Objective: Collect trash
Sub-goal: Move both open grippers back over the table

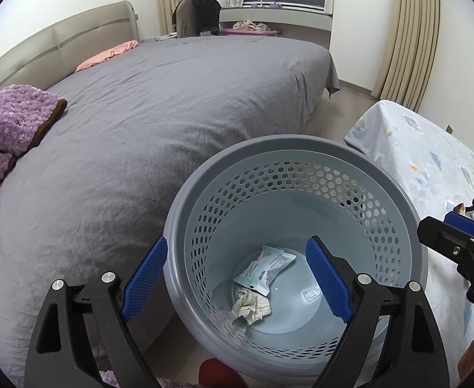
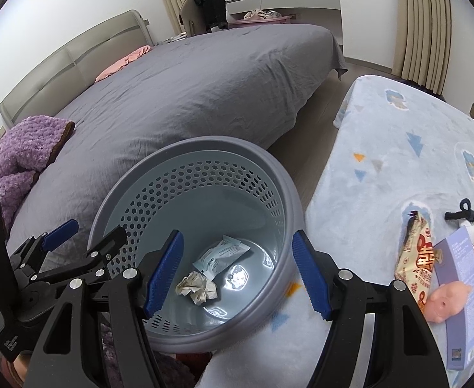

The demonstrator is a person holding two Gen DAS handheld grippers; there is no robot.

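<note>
Grey perforated plastic forms the bin [image 1: 296, 174], which fills the lower centre of both views. On its floor lie a crumpled tissue [image 1: 251, 304] and a pale wrapper [image 1: 267, 270], touching each other. The left gripper [image 1: 237, 278] stands wide and holds nothing; one blue finger [image 1: 146, 278] sits outside the bin's rim, the other over its inside. The right gripper [image 2: 237, 278] is also wide and empty, one finger over the bin and the other over the tabletop [image 2: 398, 161], which is covered in a light blue patterned cloth at the right of the frame. At lower right of the right view, on that cloth, lie a snack bag [image 2: 416, 258], a lavender box [image 2: 463, 300], a pink pig toy [image 2: 448, 297] and a black clip [image 2: 468, 213]. The bed [image 1: 140, 129] under a grey sheet fills the left, with a purple blanket [image 1: 7, 123] at its left edge.
</note>
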